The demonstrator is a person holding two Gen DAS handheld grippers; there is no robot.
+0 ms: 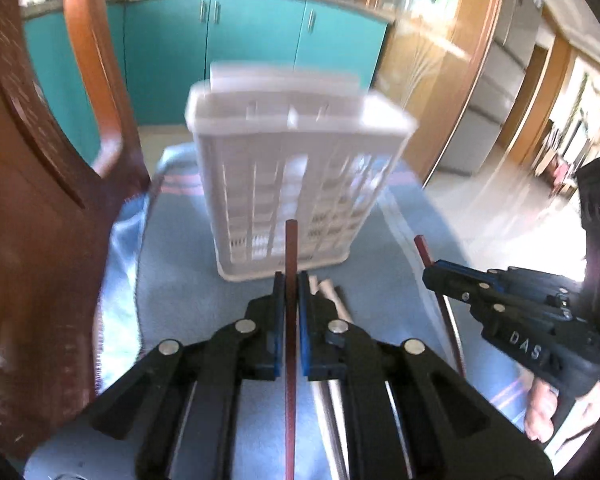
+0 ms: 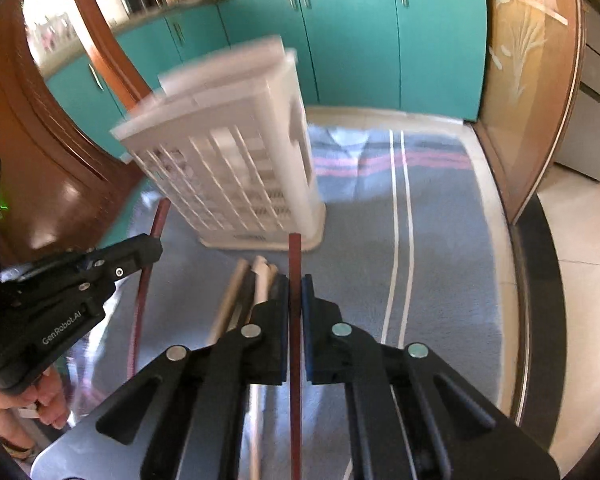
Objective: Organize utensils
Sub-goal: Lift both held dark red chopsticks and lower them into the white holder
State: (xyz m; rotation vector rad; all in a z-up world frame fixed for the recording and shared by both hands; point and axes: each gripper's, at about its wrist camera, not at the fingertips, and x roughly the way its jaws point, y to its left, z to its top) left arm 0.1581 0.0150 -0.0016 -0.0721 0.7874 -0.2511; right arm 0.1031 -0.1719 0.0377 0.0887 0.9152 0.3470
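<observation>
Currently we count two claws, left claw (image 1: 291, 280) and right claw (image 2: 295, 280), each clamped on one dark-red chopstick (image 1: 291, 248) (image 2: 295, 256); one white basket (image 1: 296, 184); several pale sticks (image 2: 256, 280) on bench.

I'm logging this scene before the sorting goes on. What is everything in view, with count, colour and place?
utensil basket: one, white slotted plastic, upright on the cloth, ahead of both grippers
dark red sticks: two, thin, probably chopsticks; one in each gripper
pale utensil handles: a few, cream and grey, lying on the cloth before the basket; exact count unclear
blue cloth: one, with white and pink stripes, covering the table
wooden chair: one, reddish brown, left of the cloth
cabinets: teal doors along the back
left gripper: black with blue pads, shut on one stick
right gripper: same, shut on the other
hand: holding the left gripper
</observation>
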